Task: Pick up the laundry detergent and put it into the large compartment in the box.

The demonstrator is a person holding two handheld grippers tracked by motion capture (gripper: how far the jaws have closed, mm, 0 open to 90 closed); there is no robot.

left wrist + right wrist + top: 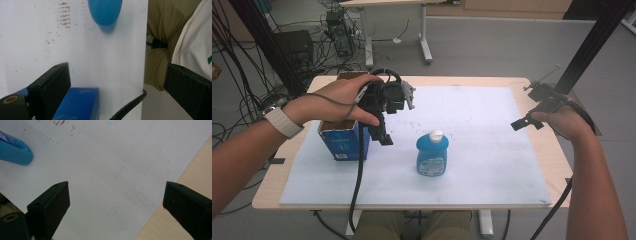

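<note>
Blue dish-soap bottle (432, 154): upright, white cap, centre of white mat (492, 125), just beside open blue carton (343, 139).
Left gripper (384, 135): above carton's near edge, jaws wide apart, empty.
Right gripper (527, 122): at mat's far right edge, jaws apart, empty.
Handling, judged: smooth plastic, likely slippery, slightly yielding, moderately heavy if full. Best grip across flat faces, mid-body.

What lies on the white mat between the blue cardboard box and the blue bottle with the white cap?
Nothing: the white mat is bare between the blue cardboard box and the blue bottle, as the high view shows.
</note>
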